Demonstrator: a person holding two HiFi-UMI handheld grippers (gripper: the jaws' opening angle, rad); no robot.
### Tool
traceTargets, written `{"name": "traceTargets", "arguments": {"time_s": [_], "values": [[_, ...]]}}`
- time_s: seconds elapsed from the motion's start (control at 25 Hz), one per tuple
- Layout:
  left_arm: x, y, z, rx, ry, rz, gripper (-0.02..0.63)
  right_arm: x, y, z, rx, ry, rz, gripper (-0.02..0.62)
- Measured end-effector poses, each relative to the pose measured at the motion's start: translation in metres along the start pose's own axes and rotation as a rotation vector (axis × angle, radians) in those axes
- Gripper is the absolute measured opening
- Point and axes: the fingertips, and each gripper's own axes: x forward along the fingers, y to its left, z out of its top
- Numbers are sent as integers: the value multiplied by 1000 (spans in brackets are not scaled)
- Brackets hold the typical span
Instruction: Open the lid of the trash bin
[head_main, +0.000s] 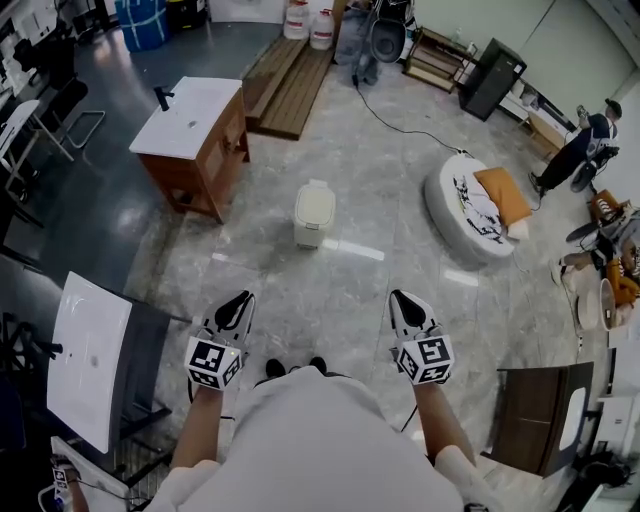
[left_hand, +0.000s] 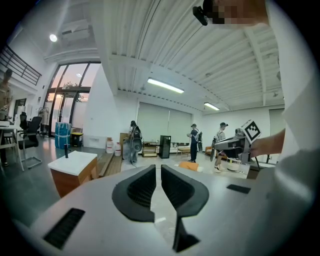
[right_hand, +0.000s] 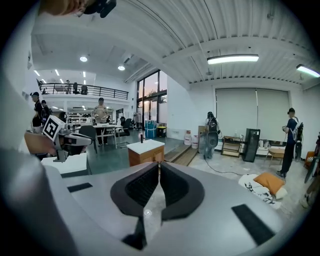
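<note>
Closest to the head camera is the person's white-clad torso (head_main: 300, 440), and everything else is placed from the trash bin (head_main: 310, 230) on the floor ahead. Left of the bin and a little beyond it stands a wooden cabinet (head_main: 195, 140) with a white top; to the bin's right, well apart, lies a round cushion bed (head_main: 468, 208). The bin is small and pale, its lid (head_main: 315, 200) down, and its longer side seems to run away from the person. On the near side of the bin, well apart from it, the left gripper (head_main: 238, 300) and right gripper (head_main: 402, 298) point forward, with the bin roughly between their lines and perhaps a shade nearer the left one. Both have their jaws drawn together on nothing. Each gripper view looks level across the room and shows the cabinet but not the bin, which only the head view shows.
</note>
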Motion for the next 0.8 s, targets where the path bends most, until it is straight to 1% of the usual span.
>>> {"name": "traceTargets", "arguments": {"time_s": [0.4, 0.8], "values": [[-13, 15, -7, -1, 7, -34, 44, 3, 23, 1, -9, 14, -38, 35], [-33, 42, -19, -9, 27, -46, 44, 11, 60, -3, 9, 25, -63, 35]]}}
